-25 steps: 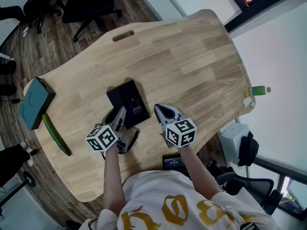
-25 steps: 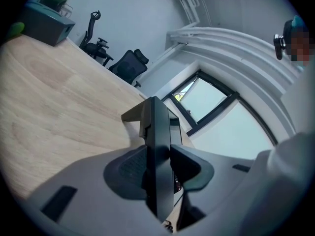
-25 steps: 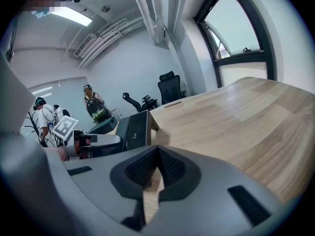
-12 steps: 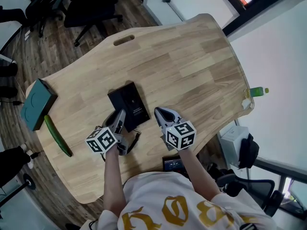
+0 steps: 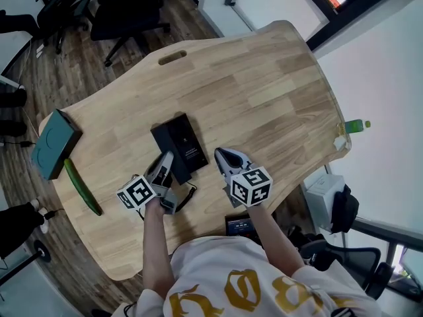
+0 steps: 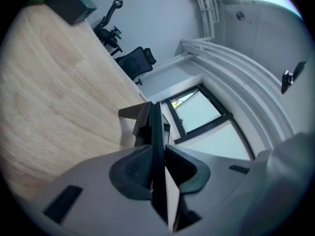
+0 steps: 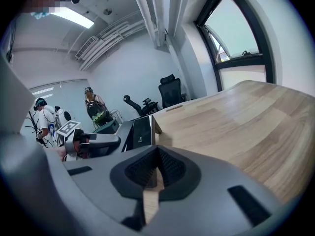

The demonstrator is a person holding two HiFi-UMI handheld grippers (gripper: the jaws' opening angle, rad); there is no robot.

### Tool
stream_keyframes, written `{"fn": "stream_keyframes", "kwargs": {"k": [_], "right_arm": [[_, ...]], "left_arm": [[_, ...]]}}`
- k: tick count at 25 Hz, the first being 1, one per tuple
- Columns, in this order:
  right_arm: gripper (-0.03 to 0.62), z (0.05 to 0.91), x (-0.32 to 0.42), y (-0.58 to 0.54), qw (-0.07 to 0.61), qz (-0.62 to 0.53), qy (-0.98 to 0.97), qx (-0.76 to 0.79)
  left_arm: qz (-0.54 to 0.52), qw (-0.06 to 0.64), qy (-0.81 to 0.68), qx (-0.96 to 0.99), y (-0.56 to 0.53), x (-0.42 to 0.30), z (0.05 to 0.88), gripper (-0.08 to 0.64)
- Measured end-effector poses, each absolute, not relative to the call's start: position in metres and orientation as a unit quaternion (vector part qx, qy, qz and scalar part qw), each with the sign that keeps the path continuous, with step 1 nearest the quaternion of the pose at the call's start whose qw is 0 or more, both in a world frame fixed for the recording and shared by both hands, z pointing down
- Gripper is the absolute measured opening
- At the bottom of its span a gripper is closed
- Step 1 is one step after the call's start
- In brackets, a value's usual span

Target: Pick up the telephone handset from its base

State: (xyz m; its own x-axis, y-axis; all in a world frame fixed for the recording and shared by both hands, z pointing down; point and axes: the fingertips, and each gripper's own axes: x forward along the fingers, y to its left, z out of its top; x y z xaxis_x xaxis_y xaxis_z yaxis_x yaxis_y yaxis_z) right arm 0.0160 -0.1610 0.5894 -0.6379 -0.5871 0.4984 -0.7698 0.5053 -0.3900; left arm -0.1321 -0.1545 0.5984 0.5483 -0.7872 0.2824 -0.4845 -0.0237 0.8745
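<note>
The black telephone base [image 5: 184, 137] lies in the middle of the wooden table [image 5: 264, 78]. My left gripper [image 5: 165, 162] reaches along the base's left side, where the handset sits, mostly hidden under its jaws in the head view. In the left gripper view the dark handset [image 6: 155, 127] stands edge-on between the jaws of the left gripper [image 6: 156, 162], which are closing, and both pads touch it. A coiled cord [image 5: 186, 194] trails toward me. My right gripper [image 5: 223, 154] rests just right of the base, shut and holding nothing; the right gripper view shows the base [image 7: 141, 131] ahead of it.
A teal box [image 5: 55, 144] and a long green thing [image 5: 80, 187] lie at the table's left edge. A green bottle [image 5: 355, 125] sits past the right edge. Office chairs [image 5: 129, 5] stand beyond the far side. People [image 7: 94, 108] stand in the background.
The left gripper has rolled a little and its jaws have narrowed onto the handset. The right gripper has stayed where it was.
</note>
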Motion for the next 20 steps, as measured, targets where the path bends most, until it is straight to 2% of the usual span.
{"fn": "stream_keyframes", "kwargs": {"k": [15, 20], "right_arm": [[0.005, 0.575, 0.015, -0.157, 0.138, 0.293, -0.858, 0.400], [0.005, 0.570, 0.016, -0.155, 0.134, 0.289, -0.858, 0.402]], "left_arm": [[-0.181, 0.548, -0.431, 0.694, -0.149, -0.135, 0.583, 0.078], [-0.240, 0.575, -0.413, 0.665, -0.148, -0.134, 0.578, 0.078]]}}
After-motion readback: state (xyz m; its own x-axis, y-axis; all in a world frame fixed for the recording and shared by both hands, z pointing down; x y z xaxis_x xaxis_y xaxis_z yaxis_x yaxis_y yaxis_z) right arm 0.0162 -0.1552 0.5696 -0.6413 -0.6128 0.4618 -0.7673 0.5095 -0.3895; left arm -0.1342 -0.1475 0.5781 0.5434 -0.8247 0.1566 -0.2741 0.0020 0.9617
